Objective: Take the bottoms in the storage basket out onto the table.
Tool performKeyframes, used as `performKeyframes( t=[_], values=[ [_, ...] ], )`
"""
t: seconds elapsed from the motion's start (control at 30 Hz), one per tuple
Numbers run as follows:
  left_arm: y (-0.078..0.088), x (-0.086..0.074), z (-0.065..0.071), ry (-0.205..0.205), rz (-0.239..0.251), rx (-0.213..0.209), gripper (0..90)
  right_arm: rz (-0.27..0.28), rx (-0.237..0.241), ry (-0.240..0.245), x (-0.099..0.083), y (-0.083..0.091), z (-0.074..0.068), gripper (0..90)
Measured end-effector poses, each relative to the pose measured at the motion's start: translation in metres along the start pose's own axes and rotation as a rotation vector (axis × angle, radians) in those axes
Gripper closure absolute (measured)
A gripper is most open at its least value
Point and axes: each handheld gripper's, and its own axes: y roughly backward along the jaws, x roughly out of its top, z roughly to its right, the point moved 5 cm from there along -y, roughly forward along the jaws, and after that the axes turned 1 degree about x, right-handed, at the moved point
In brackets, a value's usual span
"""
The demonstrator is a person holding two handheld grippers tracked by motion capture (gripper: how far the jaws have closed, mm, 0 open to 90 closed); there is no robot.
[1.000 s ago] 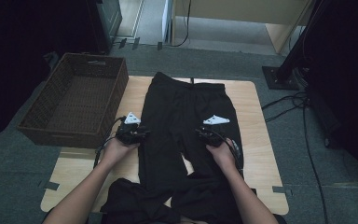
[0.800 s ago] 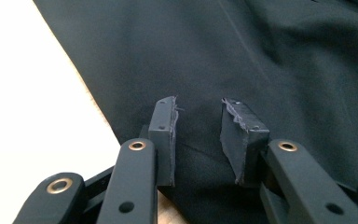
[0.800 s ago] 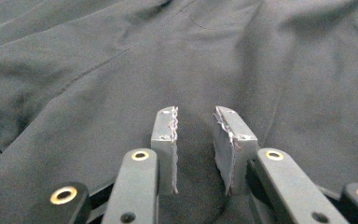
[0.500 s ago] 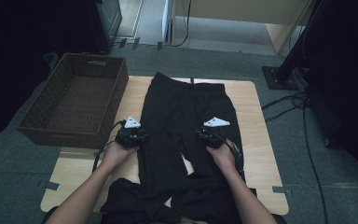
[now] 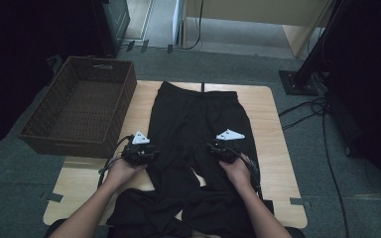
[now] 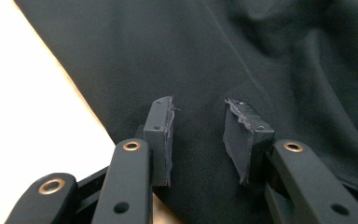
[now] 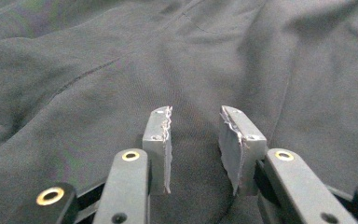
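Note:
Black trousers (image 5: 193, 114) lie flat on the wooden table (image 5: 265, 114), waistband at the far end, legs running toward the person and bunched at the near edge. My left gripper (image 5: 148, 150) hovers at the trousers' left edge. Its jaws (image 6: 198, 105) are open with only cloth beneath them, and they have just been opening. My right gripper (image 5: 217, 148) is over the right leg. Its jaws (image 7: 196, 112) are open above the fabric with nothing pinched, and they have also just been opening.
A dark wicker basket (image 5: 79, 106) stands at the table's left side, partly off its edge. Bare wood (image 6: 32, 107) shows to the left of the trousers. Cables (image 5: 307, 106) run over the grey floor on the right, near a stand base (image 5: 297, 82).
Both grippers have drifted slightly toward the person over the trousers, the left one more. The trousers have not visibly shifted.

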Motion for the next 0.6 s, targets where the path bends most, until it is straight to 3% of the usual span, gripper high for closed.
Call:
performKeyframes(
  t=[0.33, 0.6],
  values=[
    [0.008, -0.01, 0.012, 0.033, 0.008, -0.044, 56.6, -0.002, 0.009, 0.004, -0.009, 0.009, -0.013, 64.9],
    [0.01, -0.009, 0.009, 0.034, 0.023, -0.026, 48.8, 0.003, 0.027, -0.025, -0.003, 0.008, -0.012, 61.4]
  ],
)
